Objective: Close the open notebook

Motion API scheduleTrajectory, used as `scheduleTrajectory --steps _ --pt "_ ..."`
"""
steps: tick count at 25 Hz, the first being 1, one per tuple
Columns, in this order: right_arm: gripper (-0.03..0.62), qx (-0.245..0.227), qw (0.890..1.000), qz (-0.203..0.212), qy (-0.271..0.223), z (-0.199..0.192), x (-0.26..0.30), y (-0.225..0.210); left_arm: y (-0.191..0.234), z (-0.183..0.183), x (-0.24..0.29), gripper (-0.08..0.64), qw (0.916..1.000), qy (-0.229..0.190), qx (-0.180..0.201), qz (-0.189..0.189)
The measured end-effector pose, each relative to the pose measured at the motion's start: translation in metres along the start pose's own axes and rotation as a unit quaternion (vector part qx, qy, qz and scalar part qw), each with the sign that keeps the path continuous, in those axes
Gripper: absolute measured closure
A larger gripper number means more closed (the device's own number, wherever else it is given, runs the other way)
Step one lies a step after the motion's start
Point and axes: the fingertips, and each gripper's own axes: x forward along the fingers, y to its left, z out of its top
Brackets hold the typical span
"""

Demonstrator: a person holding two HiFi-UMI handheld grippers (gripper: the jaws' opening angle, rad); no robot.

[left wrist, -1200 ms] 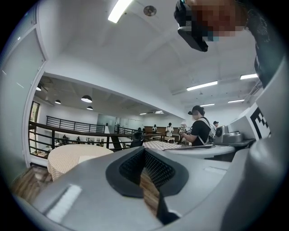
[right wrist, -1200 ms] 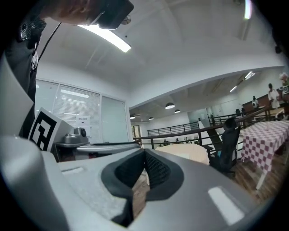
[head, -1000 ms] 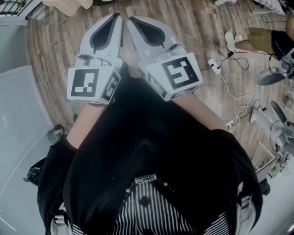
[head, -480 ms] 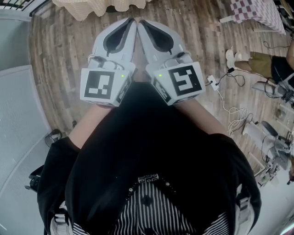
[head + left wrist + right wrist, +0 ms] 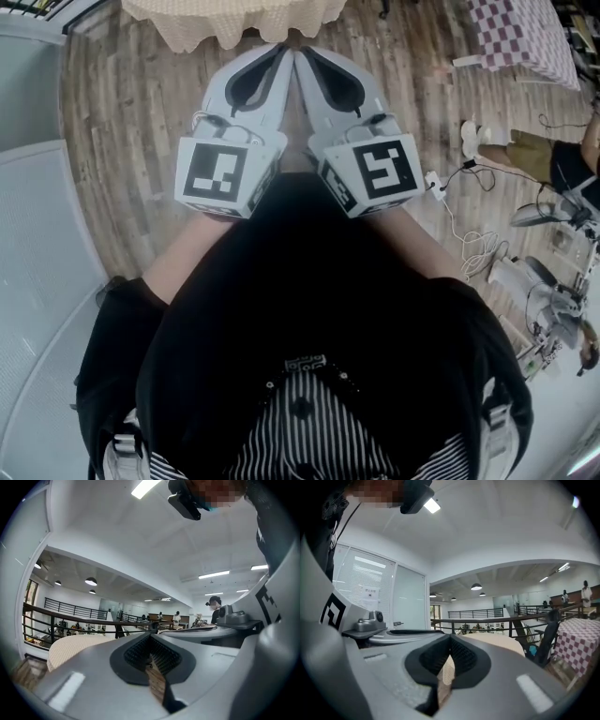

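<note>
I am holding my left gripper [image 5: 150, 635] and my right gripper [image 5: 450, 637] side by side in front of my chest, pointing roughly level, their tips almost meeting each other. Both pairs of jaws are pressing together, clenched on nothing; through the dark hollow behind each tip only floor and cloth are showing. Just behind the jaws the marker cubes [image 5: 225, 173] are sitting one on each gripper, and my forearms [image 5: 183, 258] are running back from them into black sleeves. Beneath the jaws the wooden floor [image 5: 131, 122] is lying bare. Just ahead of the tips what looks like a round table under a cream cloth [image 5: 234, 21] is standing. Off to the right of my right jaws a white power strip [image 5: 434, 183] is trailing cables over the floor, and further out a table in a checked cloth [image 5: 581, 639] is standing. Far beyond the tips a black railing [image 5: 70, 616] is crossing the hall. The notebook is showing in none of my views.
</note>
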Motion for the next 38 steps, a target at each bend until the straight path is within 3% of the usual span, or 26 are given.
scheduleTrajectory --steps 7,16,29,38 --pt "0.591 -0.009 1.000 0.001 0.005 0.004 0.065 0.017 0.085 0.001 -0.007 0.566 0.9988 0.001 -0.025 0.041" --pt "0.591 -0.006 1.000 0.022 0.016 -0.001 0.118 0.011 0.124 -0.008 0.019 0.566 0.9985 0.011 -0.028 0.045" --pt "0.591 -0.001 0.998 0.069 -0.003 0.023 0.242 -0.060 0.212 0.015 0.128 0.566 0.9971 -0.024 -0.018 0.070" --pt "0.591 0.003 0.996 0.085 0.000 0.048 0.304 -0.129 0.241 0.038 0.217 0.567 0.9969 -0.023 -0.019 0.073"
